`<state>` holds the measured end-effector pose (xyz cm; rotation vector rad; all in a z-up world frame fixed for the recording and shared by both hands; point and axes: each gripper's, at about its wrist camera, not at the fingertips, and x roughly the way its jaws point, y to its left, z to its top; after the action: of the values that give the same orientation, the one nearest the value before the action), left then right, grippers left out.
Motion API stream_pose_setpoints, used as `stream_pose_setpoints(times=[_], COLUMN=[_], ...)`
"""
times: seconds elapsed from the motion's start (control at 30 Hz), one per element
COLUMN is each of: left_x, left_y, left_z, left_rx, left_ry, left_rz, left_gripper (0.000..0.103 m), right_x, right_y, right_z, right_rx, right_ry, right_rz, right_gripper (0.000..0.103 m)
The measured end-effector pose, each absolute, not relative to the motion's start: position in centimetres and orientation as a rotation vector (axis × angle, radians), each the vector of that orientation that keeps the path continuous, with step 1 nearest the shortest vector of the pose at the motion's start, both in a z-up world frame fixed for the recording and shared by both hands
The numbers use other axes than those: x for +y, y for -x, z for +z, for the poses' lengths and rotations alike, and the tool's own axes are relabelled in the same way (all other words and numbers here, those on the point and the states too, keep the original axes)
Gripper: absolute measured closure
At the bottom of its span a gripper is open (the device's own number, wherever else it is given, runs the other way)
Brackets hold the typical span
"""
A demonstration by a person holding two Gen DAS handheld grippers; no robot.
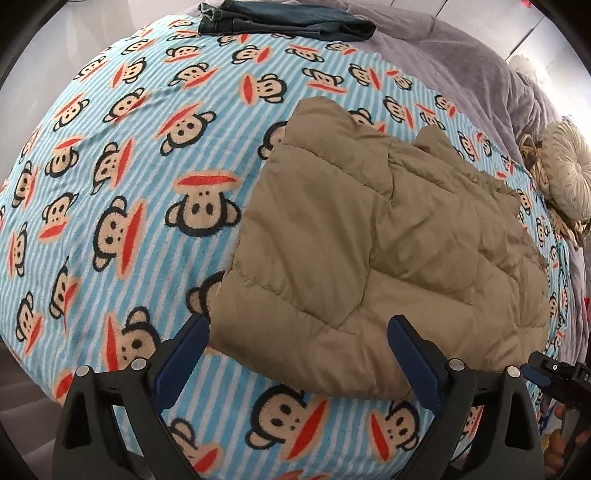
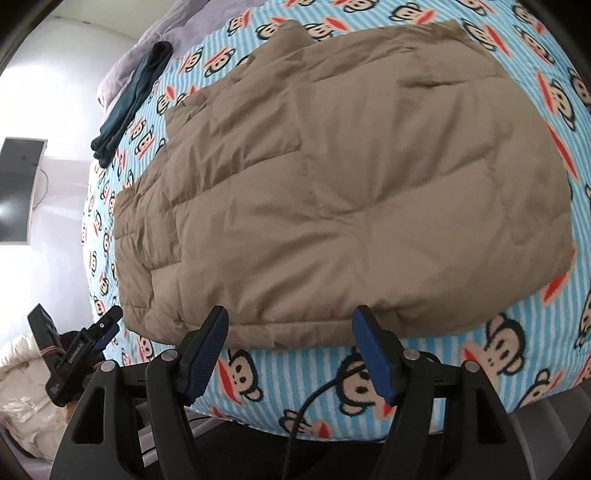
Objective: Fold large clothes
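A tan quilted puffer jacket (image 1: 388, 251) lies folded flat on a bed with a blue striped monkey-print blanket (image 1: 129, 166). My left gripper (image 1: 299, 328) is open and empty, its blue-padded fingers just above the jacket's near edge. The right gripper shows at the right edge of this view (image 1: 546, 373). In the right wrist view the jacket (image 2: 351, 177) fills the middle. My right gripper (image 2: 291, 325) is open and empty at the jacket's near hem. The left gripper (image 2: 107, 321) shows at the left, by the jacket's corner.
Dark folded jeans (image 1: 284, 20) lie at the far end of the bed; they also show in the right wrist view (image 2: 133, 96). A grey duvet (image 1: 461, 55) and a round cream cushion (image 1: 569, 173) lie beyond the jacket. A black cable (image 2: 317, 398) hangs over the bed edge.
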<state>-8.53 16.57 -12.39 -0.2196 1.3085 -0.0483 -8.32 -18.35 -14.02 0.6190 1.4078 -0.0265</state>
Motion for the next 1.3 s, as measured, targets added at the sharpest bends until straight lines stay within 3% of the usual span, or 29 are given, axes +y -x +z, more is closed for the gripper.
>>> stream_pose_setpoints(times=[0.07, 0.97, 1.13, 1.3], left_x=[16.6, 16.2, 19.1, 22.4], left_y=[8.3, 5.8, 3.3, -0.3], left_z=[-12.6, -14.0, -14.2, -18.5], left_rx=[1.319, 1.309, 1.261, 1.379], left_ry=[0.208, 0.100, 0.170, 0.385], left_rz=[-0.041, -0.065, -0.161, -0.393], left_gripper=[0.005, 0.005, 0.005, 0.005], right_x=[-18.0, -14.2, -13.6, -13.6], right_y=[8.0, 5.0, 4.0, 3.4], right_z=[-14.2, -13.7, -13.7, -14.6], right_rx=[1.411, 1.352, 1.384, 1.417], right_ry=[-0.617, -0.284, -0.270, -0.333], right_rz=[-0.028, -0.079, -0.047, -0.033], right_gripper=[0.018, 0.017, 0.017, 0.017])
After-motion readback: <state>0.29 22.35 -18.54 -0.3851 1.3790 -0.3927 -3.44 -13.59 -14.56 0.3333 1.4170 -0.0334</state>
